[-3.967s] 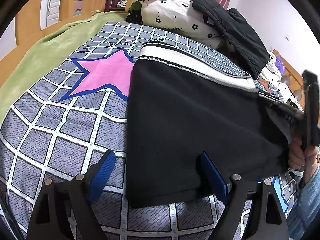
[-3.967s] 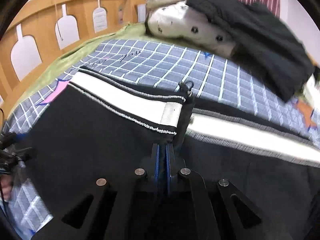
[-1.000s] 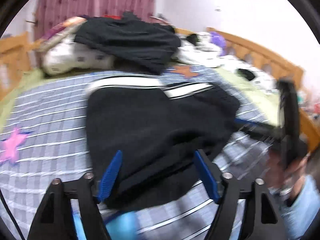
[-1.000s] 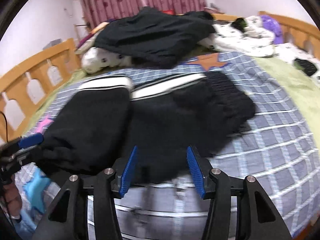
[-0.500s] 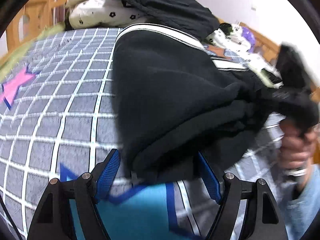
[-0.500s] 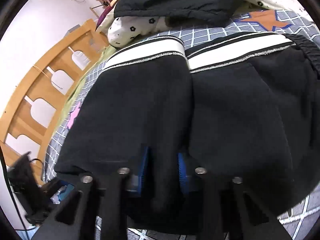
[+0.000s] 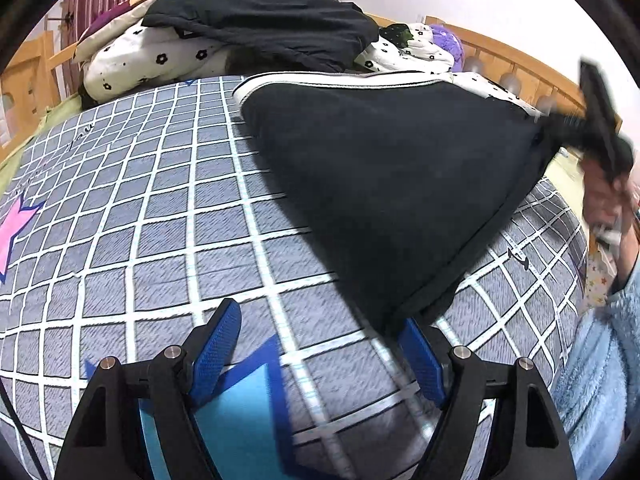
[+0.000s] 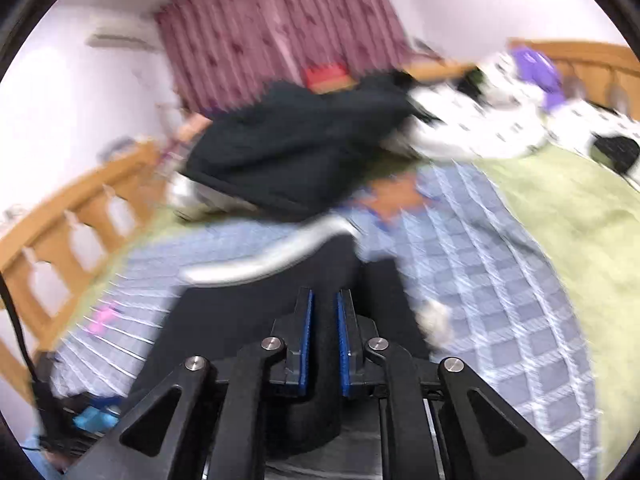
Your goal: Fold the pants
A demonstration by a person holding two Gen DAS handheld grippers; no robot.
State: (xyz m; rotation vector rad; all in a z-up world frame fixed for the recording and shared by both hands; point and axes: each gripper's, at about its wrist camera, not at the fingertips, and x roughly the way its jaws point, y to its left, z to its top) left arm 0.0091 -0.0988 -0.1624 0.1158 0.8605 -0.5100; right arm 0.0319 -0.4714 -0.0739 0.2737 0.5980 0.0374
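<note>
Up close, the left gripper (image 7: pixel 320 354) hung with its jaws wide apart over the checked bedspread (image 7: pixel 168 216), nothing pinched. The right gripper (image 8: pixel 323 322) was clamped tight on a fold of the black pants (image 7: pixel 384 184), which were pulled up off the bed. Farther back lay a dark garment (image 7: pixel 260 20) over flowered pillows (image 7: pixel 152 60).

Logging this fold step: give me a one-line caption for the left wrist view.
Left gripper open over the checked bedsheet while the right gripper lifts the black pants by one edge.
</note>
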